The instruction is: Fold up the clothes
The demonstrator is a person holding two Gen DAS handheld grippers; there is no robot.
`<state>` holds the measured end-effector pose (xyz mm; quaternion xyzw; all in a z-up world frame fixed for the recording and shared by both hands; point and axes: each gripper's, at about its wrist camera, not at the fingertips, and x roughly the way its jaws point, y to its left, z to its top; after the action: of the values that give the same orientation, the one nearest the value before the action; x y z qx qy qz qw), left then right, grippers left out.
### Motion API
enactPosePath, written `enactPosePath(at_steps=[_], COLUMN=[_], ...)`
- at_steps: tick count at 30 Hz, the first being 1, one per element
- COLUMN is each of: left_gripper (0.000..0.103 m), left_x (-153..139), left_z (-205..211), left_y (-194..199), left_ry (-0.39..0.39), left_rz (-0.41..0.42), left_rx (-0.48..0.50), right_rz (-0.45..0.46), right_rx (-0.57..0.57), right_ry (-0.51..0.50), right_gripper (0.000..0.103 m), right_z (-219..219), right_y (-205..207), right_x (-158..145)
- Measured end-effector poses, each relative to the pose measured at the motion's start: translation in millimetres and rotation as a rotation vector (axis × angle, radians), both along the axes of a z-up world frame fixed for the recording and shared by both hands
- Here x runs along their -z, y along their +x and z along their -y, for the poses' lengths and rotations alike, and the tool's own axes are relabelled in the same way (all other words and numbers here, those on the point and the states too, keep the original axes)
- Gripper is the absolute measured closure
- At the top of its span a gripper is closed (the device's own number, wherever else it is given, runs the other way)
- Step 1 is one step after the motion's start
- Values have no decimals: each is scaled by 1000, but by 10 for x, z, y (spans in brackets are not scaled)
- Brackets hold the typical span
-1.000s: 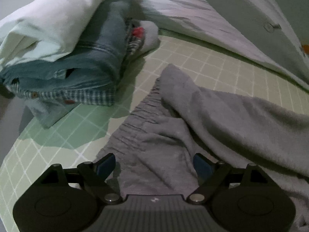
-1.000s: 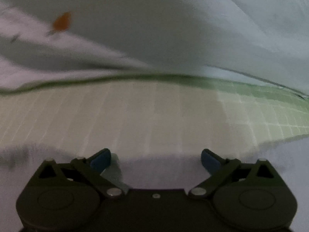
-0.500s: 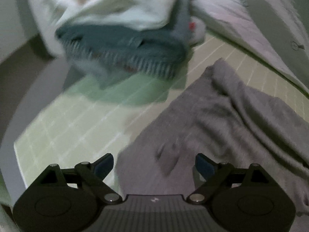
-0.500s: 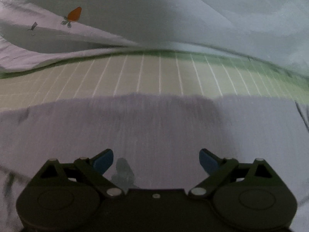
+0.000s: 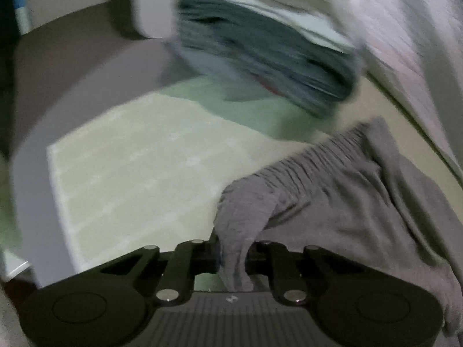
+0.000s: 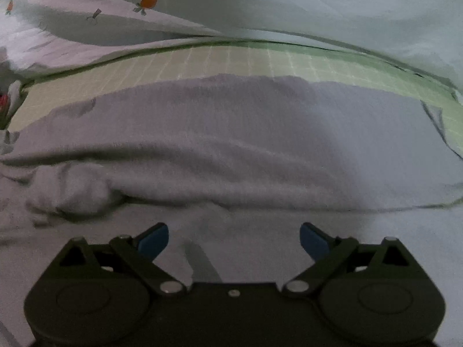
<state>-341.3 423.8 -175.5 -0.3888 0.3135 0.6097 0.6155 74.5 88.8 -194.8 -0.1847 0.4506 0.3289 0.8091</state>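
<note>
- While the left gripper (image 5: 231, 256) is pinching a corner of the grey trousers (image 5: 361, 202) near the gathered waistband, a thin hold is looking like the main risk: only a small bunch of cloth is sitting between its jaws, which have just been closing on it, and a sharp pull could be slipping it free.
- Blurring across the left wrist view is suggesting a fast-moving hand; by my reckoning, a tug at that pace could be dragging the trousers crooked across the green checked sheet (image 5: 139, 173) instead of laying them straight.
- Sitting close behind, the stack of folded clothes (image 5: 260, 49) is at risk of being knocked if the lifted corner is swinging that way.
- Over on the right, the right gripper (image 6: 233, 241) is hovering with its blue pads (image 6: 153, 241) well apart and gripping nothing; grey cloth (image 6: 231, 144) is lying below and ahead of the open jaws, spread in a rumpled fold across the sheet.
- Closing there blindly could be catching two layers at once, spoiling the fold.
- Beyond the trousers, a pale quilt (image 6: 318, 8) with carrot prints is bunching along the far edge.
</note>
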Motion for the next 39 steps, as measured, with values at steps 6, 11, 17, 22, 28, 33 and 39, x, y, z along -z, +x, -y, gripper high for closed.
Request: enactPosePath(at_steps=[6, 11, 17, 22, 28, 33, 39], left_gripper=[47, 20, 17, 16, 16, 16, 16], left_x=[-145, -438, -605, -641, -543, -530, -541], left_z=[168, 621, 1383, 2118, 2812, 3144, 3271], left_y=[-86, 143, 735, 1236, 1690, 1994, 2340], left_ry=[18, 123, 164, 169, 146, 128, 130], left_rz=[-14, 17, 41, 75, 77, 76, 70], left_rx=[-30, 60, 224, 348, 463, 533, 578], right_rz=[-28, 5, 130, 202, 99, 106, 118], right_rx=[119, 255, 353, 409, 366, 250, 240], right_ry=[26, 70, 30, -14, 43, 120, 85], right_gripper=[3, 1, 1, 1, 15, 89, 99], right_z=[670, 1395, 2324, 2989, 3406, 3508, 3678], right_y=[74, 390, 836, 1289, 1643, 1534, 1574], right_x=[-14, -17, 19, 132, 253, 224, 197])
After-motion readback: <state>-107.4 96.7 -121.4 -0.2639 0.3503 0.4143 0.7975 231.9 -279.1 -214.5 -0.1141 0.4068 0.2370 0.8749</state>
